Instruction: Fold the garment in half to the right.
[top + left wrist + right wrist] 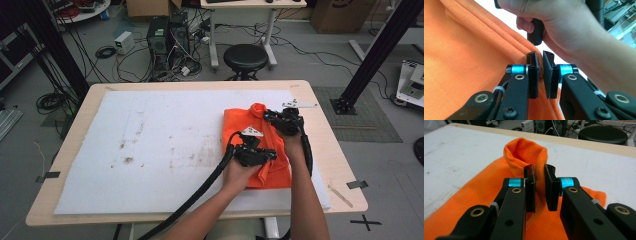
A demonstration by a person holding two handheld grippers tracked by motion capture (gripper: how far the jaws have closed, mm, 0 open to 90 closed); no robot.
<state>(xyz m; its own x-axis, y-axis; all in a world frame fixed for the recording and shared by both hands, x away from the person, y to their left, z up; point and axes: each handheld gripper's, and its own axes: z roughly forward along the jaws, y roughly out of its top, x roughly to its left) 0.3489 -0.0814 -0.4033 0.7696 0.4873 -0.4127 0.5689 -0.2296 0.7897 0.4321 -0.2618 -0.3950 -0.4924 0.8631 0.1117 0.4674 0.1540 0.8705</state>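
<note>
An orange knit garment [252, 145] lies folded on the right half of the white mat [150, 145]. My left gripper [272, 155] is shut on a fold of its edge near the garment's middle; the left gripper view shows the orange garment [469, 55] pinched between the pads, under my left gripper [540, 75]. My right gripper [270, 117] is shut on a raised fold at the garment's far edge. In the right gripper view that orange garment [524, 155] stands up as a loop above my right gripper [539, 187].
The mat covers most of a wooden table [75, 120]. A black stool [245, 57] stands behind the table's far edge. A wooden stick [341, 195] and a strip of black tape [356, 184] lie near the front right corner. Cables and computer cases sit on the floor beyond.
</note>
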